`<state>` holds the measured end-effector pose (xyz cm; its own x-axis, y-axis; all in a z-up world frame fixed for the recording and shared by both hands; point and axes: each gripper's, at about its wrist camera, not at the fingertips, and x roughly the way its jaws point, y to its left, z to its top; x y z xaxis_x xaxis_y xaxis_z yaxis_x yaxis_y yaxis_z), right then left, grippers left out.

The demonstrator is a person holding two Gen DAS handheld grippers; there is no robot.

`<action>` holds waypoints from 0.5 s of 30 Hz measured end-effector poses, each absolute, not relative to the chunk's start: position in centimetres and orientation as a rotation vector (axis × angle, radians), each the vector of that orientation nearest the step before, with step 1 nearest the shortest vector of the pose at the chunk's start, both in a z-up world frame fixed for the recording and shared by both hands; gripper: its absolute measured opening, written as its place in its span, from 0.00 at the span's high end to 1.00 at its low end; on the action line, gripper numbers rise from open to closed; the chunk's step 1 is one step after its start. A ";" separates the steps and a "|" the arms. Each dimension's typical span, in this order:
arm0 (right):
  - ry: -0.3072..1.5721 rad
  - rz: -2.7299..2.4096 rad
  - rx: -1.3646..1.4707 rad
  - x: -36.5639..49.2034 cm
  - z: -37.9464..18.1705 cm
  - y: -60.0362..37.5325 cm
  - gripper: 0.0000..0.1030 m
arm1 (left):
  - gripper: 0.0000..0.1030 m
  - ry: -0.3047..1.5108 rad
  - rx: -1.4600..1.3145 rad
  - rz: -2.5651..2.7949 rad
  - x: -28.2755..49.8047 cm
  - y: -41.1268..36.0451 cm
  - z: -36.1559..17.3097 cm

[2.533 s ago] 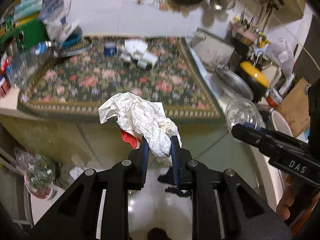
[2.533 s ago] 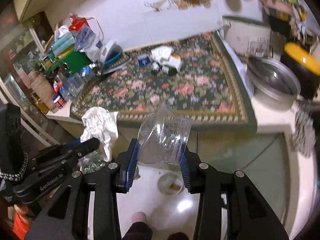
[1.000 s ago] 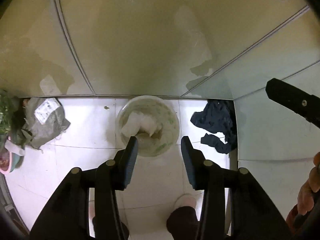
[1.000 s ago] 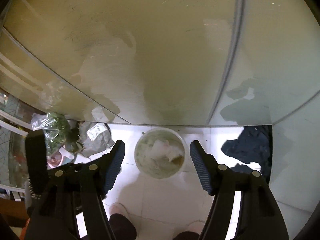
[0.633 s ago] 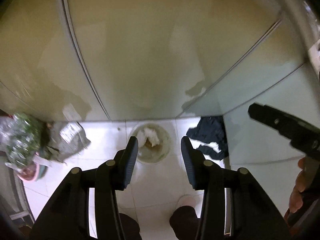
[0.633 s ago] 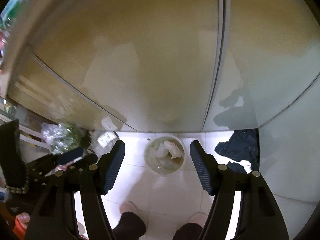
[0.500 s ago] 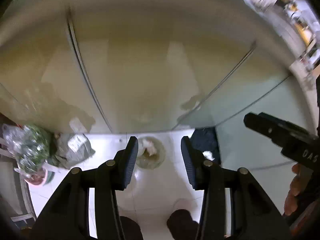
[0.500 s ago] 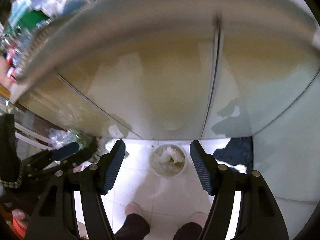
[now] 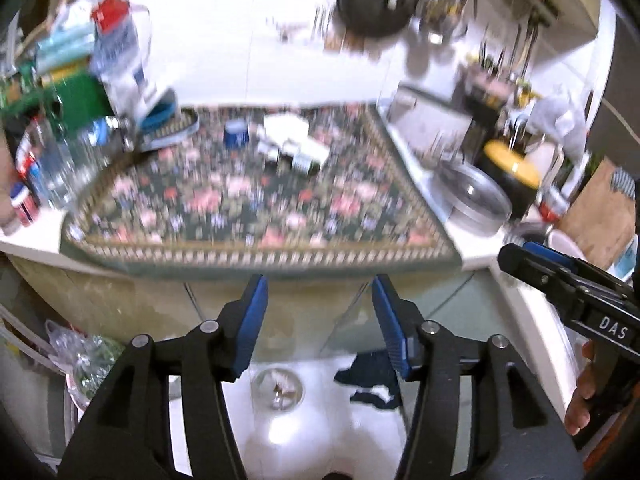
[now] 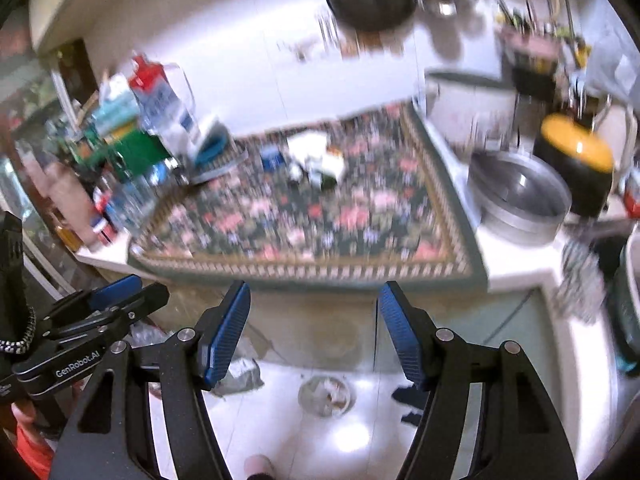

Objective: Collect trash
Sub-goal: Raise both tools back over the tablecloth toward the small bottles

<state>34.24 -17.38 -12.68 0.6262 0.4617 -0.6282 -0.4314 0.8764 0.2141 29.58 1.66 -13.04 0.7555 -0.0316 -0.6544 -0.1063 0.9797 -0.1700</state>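
Note:
My left gripper (image 9: 319,300) is open and empty, held in front of the counter edge. My right gripper (image 10: 314,312) is open and empty too, at about the same height. A round bin (image 9: 279,391) with white trash in it stands on the floor below; it also shows in the right wrist view (image 10: 327,395). On the floral mat (image 9: 256,204) near the back lie small white boxes and crumpled white paper (image 9: 292,148), with a blue cup (image 9: 236,135) beside them. The same pile (image 10: 320,160) shows in the right wrist view. Both views are blurred.
Bottles and packages (image 9: 76,120) crowd the counter's left end. A metal bowl (image 10: 518,196) and a black pot with a yellow lid (image 10: 576,160) stand at the right. A dark cloth (image 9: 372,380) lies on the floor. A plastic bag of greens (image 9: 84,356) sits at lower left.
Both grippers let go of their loads, the crumpled paper and the clear jar, over the floor bin. They have since swung up from the floor to face the countertop.

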 end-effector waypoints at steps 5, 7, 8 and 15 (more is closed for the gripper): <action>0.615 0.534 0.012 33.5 -8.4 -18.4 0.33 | 0.30 0.630 -0.202 0.084 28.9 0.7 -9.0; 0.584 0.531 0.003 33.5 -7.5 -18.4 0.26 | 0.24 0.601 -0.206 0.103 29.1 0.7 -7.7; 0.567 0.528 0.001 33.7 -7.2 -18.3 0.24 | 0.18 0.593 -0.204 0.108 29.1 0.8 -7.4; 0.542 0.519 -0.010 36.3 -6.7 -16.7 0.14 | 0.09 0.550 -0.206 0.135 31.8 3.5 -6.5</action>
